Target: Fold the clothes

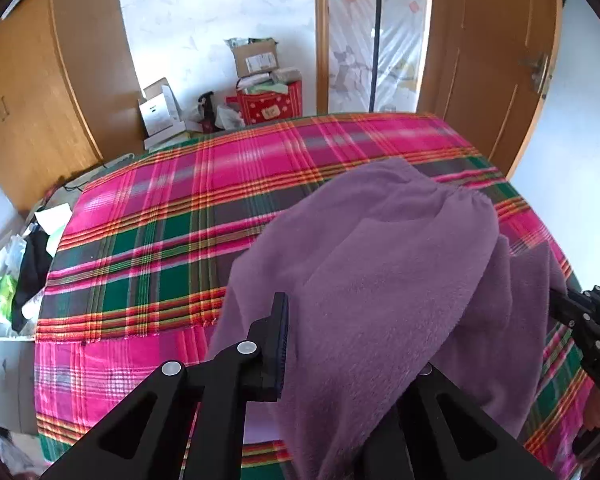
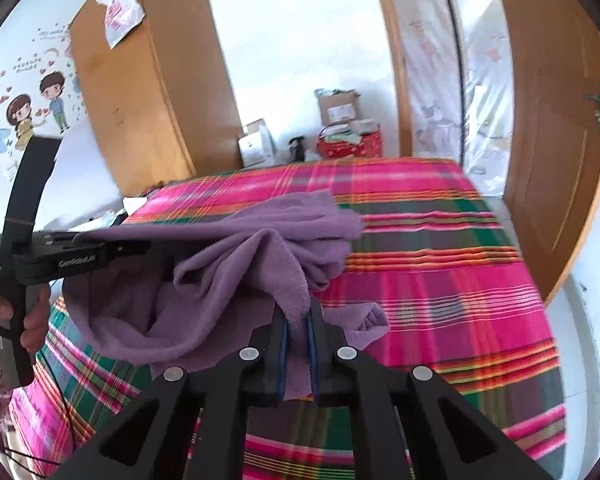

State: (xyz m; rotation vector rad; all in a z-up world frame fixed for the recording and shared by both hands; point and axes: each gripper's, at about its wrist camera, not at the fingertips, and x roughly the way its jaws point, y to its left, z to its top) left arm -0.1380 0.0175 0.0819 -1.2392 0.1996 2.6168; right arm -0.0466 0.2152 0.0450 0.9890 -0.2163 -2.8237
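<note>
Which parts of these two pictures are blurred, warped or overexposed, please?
Left wrist view: the fisheye bends the wardrobe and door into curves; the far plaid bedspread is slightly smeared; the wall is washed out white. Right wrist view: the purple fleece garment and bedspread stripes are softly blurred; dark vignette fills the corners.

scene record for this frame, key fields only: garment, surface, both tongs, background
garment: purple fleece garment, bunched, lifted off the bed between both tongs
surface: bed with pink-green plaid cover
left tongs: fleece draped over them; one finger visible, grip not confirmable
right tongs: shut on a fold of the fleece
background: wooden wardrobe, open wooden door, cardboard boxes and red box on the floor
</note>
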